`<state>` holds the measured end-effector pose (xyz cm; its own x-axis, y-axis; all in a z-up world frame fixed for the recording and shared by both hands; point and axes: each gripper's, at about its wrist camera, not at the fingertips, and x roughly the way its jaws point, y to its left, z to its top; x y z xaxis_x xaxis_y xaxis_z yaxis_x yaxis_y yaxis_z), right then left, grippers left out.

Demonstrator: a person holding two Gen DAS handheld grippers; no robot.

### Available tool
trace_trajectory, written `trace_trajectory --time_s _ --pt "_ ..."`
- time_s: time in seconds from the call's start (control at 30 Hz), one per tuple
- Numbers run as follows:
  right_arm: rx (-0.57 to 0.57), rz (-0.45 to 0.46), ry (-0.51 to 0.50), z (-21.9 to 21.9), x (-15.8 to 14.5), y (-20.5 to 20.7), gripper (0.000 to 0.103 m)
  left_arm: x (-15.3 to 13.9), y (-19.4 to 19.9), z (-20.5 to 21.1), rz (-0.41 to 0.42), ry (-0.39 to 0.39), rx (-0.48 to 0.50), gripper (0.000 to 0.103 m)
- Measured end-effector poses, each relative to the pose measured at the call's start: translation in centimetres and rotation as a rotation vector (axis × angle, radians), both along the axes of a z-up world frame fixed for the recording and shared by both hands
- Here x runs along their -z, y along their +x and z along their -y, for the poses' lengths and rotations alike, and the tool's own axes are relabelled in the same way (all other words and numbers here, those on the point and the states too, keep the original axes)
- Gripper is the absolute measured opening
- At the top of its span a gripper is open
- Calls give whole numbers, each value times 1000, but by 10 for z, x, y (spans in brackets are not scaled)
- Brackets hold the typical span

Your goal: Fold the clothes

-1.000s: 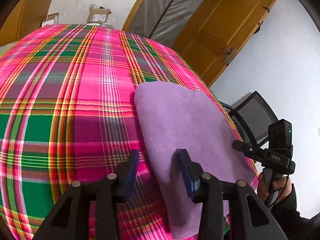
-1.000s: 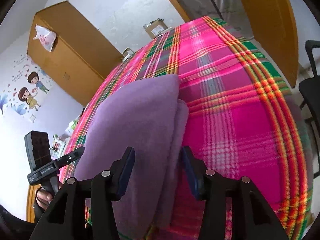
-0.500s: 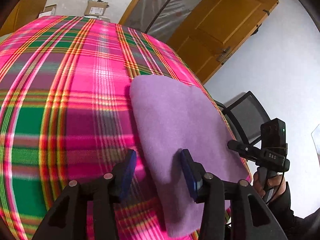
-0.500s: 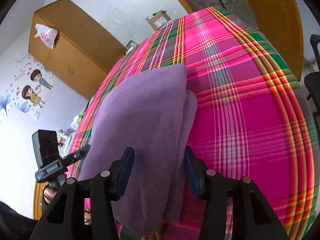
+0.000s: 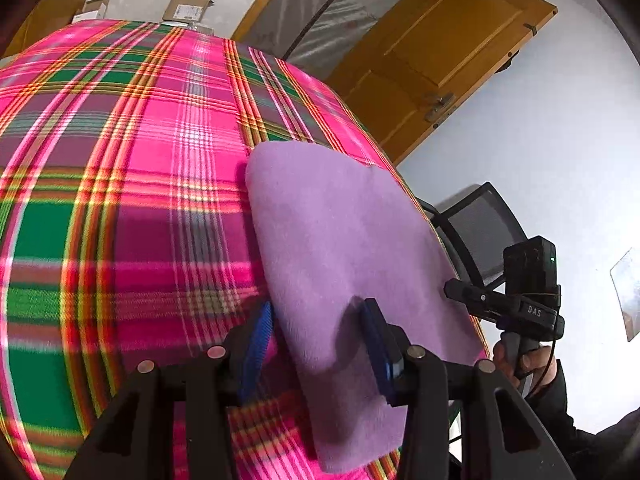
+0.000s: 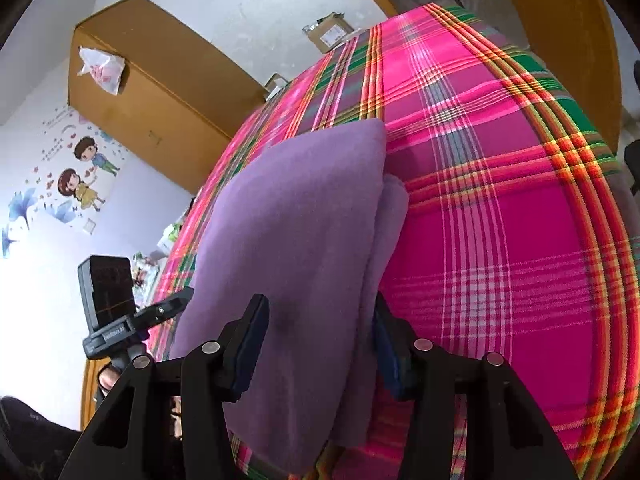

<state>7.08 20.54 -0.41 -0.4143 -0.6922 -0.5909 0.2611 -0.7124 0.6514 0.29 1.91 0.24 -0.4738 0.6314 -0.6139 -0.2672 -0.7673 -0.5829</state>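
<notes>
A folded purple garment point(image 5: 340, 248) lies flat on the pink and green plaid tablecloth point(image 5: 120, 184). My left gripper point(image 5: 318, 340) hangs open over its near left edge: one blue pad is beside the fold and the other is above the fabric. In the right wrist view the same garment point(image 6: 296, 220) shows stacked layers along its right side. My right gripper point(image 6: 318, 336) is open and straddles that near right edge, with its right finger partly behind the fold. Each view shows the other gripper held in a hand: the right gripper point(image 5: 528, 304) and the left gripper point(image 6: 116, 312).
A black mesh chair point(image 5: 476, 224) stands off the table's right edge below a wooden door point(image 5: 432, 52). Cardboard boxes point(image 5: 186, 8) sit past the far edge. A tall wooden cabinet point(image 6: 152, 92) and a wall with cartoon stickers point(image 6: 80, 176) are on the left.
Both grippers have tipped slightly, and the garment's near edges now lie further in between the fingers. The jaws have kept their width, and the garment has not moved on the table.
</notes>
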Motion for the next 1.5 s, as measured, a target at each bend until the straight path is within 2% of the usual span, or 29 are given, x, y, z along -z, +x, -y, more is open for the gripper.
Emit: trace_trajectory --time_s 0.13,0.3,0.63,0.8,0.9,1.2,1.5 --pt "6 -5 -7 3 2 -4 52 2 -12 -3 10 30 9 46" --pt "10 15 -13 -2 5 5 34 3 -6 -5 20 25 4 43" --pt "6 11 -42 1 10 -6 30 5 -14 -4 27 37 22 41" --pt "15 5 -59 0 10 0 21 -4 -6 -5 -1 9 25 28" --pt "24 -10 -60 0 6 5 20 -11 -3 -10 -18 -18 27 26" --pt "17 -72 -76 2 -21 5 19 -43 -7 -12 -82 -29 34 25" --pt "2 -108 -69 17 -39 -21 19 -64 -29 2 -107 -74 16 25"
